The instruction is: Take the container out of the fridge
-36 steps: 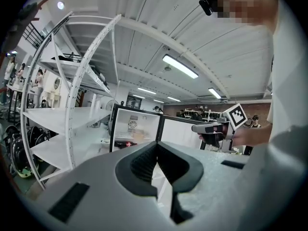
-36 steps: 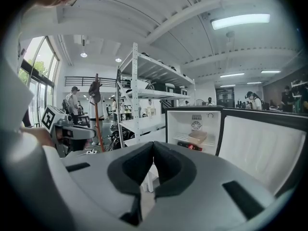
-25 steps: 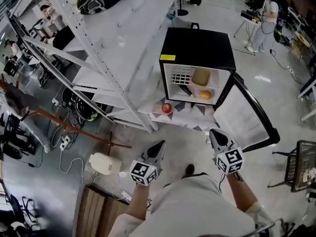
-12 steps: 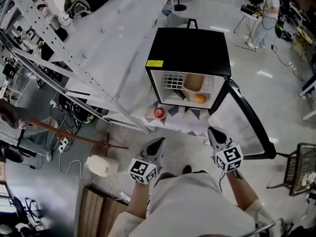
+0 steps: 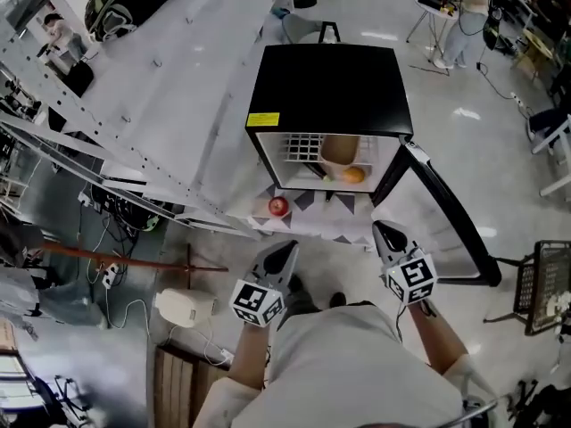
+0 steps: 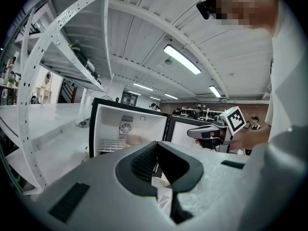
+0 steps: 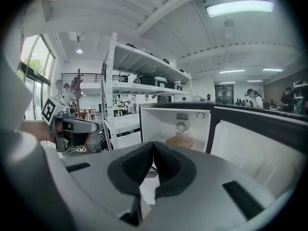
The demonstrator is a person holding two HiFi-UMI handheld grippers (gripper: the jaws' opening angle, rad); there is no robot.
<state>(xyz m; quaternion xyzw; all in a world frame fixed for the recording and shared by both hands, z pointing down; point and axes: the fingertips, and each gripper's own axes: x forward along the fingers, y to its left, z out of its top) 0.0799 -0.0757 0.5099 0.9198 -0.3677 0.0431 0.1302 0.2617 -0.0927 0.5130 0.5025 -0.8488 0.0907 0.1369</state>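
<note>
while both grippers are hanging short of the open fridge (image 5: 328, 87), the tan container (image 5: 339, 149) is sitting on a shelf inside, straight ahead and well apart. right gripper (image 5: 385, 234) is standing nearer than left gripper (image 5: 285, 253). both are keeping fingers pressed together, holding nothing.

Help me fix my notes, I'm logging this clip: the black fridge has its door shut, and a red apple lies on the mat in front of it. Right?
No. The fridge has its door open, swung out to the right; the head view shows it. The red apple does lie on the mat in front of it.
</note>
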